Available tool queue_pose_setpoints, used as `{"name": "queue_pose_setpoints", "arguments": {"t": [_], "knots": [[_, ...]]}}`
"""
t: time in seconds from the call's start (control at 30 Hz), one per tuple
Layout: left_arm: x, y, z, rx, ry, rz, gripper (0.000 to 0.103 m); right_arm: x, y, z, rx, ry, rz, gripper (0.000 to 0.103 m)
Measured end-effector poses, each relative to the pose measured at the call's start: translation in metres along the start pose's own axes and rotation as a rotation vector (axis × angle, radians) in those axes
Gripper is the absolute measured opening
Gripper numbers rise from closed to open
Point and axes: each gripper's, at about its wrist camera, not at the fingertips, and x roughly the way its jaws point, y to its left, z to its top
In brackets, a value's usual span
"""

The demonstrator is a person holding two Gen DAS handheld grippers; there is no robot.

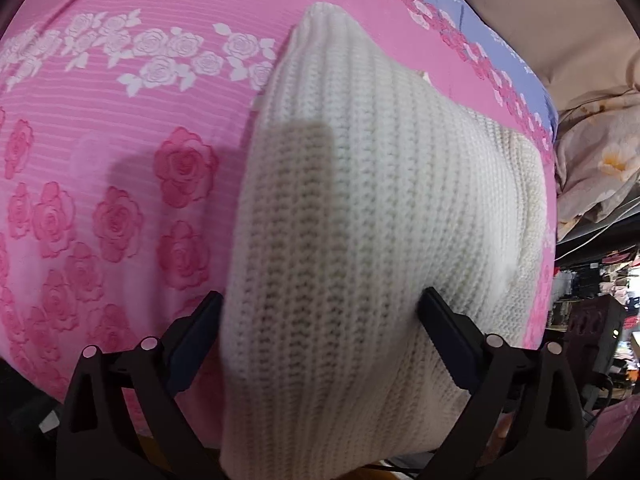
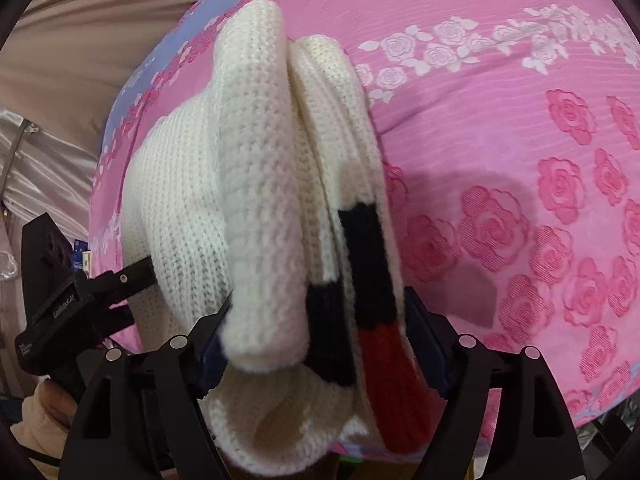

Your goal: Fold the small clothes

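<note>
Both grippers, my left gripper (image 1: 320, 312) and right gripper (image 2: 318, 312), pinched the folded white sweater (image 1: 360, 220) at six o'clock above the pink sheet (image 1: 120, 160), mid-fold, I judged, needing an even lowering next.

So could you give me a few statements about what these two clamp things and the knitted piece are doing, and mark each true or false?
1. The left gripper has the white knit garment between its fingers. True.
2. The garment is plain white all over. False: the right wrist view shows black and red bands.
3. The bedspread is pink with a rose pattern. True.
4. The right gripper hangs free of the garment. False: folded layers sit between its fingers.
5. The left gripper shows in the right wrist view. True.
</note>
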Motion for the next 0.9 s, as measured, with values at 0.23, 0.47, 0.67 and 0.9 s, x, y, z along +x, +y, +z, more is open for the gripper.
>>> {"name": "queue_pose_setpoints", "arguments": {"t": [0.23,0.47,0.67,0.9], "knots": [[-0.032,-0.018,0.004,0.073,0.041,-0.12,0.045,-0.04,0.006,0.003,0.066,-0.044,0.171,0.037],[-0.106,-0.069,-0.006,0.252,0.017,-0.262,0.043,-0.134,0.038,-0.025,0.032,-0.215,0.212,0.037],[-0.19,-0.111,0.001,0.448,-0.126,-0.375,0.043,-0.228,0.089,-0.028,-0.101,-0.484,0.207,0.037],[-0.328,-0.132,0.031,0.633,-0.45,-0.482,0.043,-0.304,0.186,-0.011,-0.319,-0.808,0.306,0.037]]}}
